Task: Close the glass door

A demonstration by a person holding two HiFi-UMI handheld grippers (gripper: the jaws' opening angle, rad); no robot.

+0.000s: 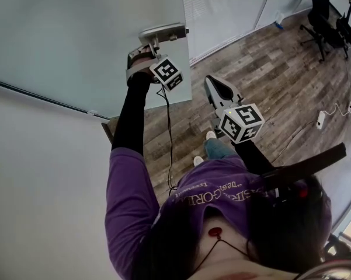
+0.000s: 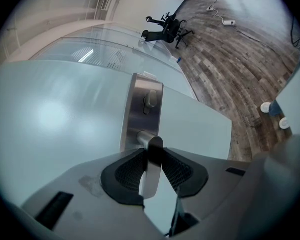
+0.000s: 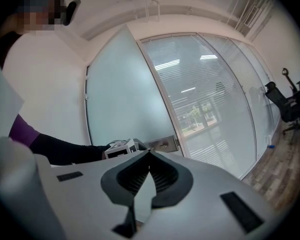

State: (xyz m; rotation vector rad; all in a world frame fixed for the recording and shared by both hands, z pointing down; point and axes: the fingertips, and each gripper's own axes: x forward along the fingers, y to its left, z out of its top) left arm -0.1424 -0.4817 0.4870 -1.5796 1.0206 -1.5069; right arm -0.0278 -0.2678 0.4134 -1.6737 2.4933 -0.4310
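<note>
The frosted glass door (image 1: 76, 39) fills the upper left of the head view and stands ajar over the wood floor. Its steel lock plate (image 2: 142, 109) carries a lever handle (image 2: 150, 171). My left gripper (image 2: 152, 159) is shut on that lever, the dark pads pressing it from both sides; in the head view the left gripper (image 1: 153, 46) sits at the plate. My right gripper (image 1: 213, 86) hangs free to the right of the door edge. In the right gripper view, the right gripper (image 3: 149, 154) is shut with nothing in it and points toward the door (image 3: 125, 99).
A fixed glass partition with blinds (image 3: 209, 104) runs right of the door. A black office chair (image 1: 324, 16) stands at the far right, and a white power strip with cord (image 1: 321, 119) lies on the wood floor (image 1: 280, 80). A plain white wall (image 1: 41, 185) is at my left.
</note>
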